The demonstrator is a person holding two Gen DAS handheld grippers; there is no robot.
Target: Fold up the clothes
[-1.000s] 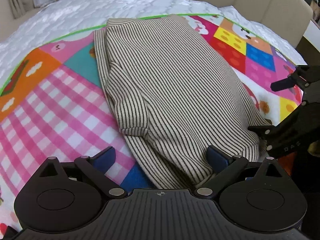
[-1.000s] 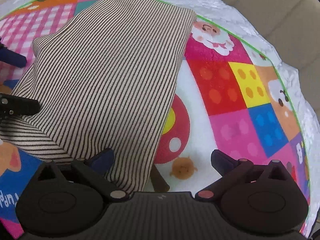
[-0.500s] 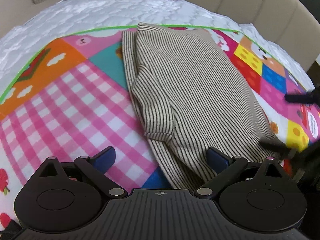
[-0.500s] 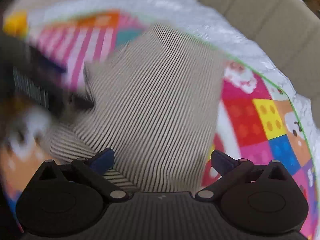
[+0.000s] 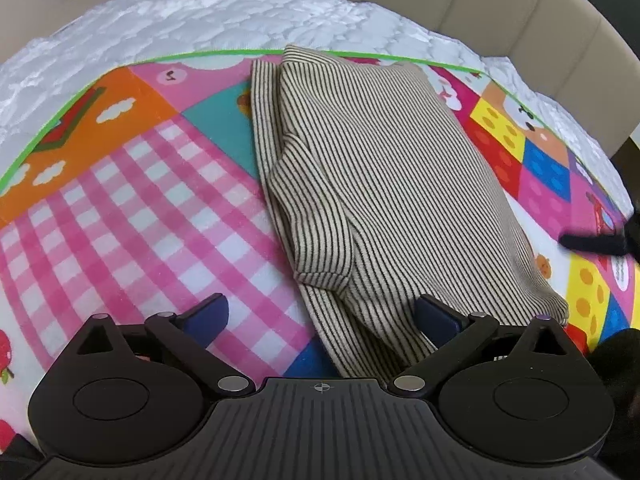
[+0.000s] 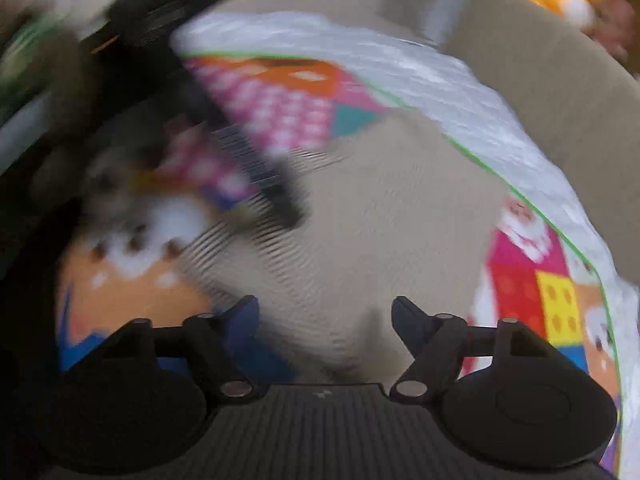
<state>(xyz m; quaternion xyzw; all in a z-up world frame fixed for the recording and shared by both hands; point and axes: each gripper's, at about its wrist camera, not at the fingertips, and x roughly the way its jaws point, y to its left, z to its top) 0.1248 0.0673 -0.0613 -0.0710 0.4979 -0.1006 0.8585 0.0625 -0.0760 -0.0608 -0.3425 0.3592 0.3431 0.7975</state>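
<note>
Patchwork play mat [image 5: 120, 208], folded striped garment [image 5: 380, 184] under spread left jaws, right jaws closing.

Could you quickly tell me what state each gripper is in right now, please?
Left gripper: open, holding nothing; the striped garment lies below it.
Right gripper: jaws closing, not yet gripping; the garment is blurred beneath them.

- The garment [image 5: 384, 184] was beige with thin dark stripes.
- The mat [image 5: 120, 208] showed pink-and-white checks at left, bright dotted squares at right, green edging.
- The bed cover [image 5: 208, 16] was white.
</note>
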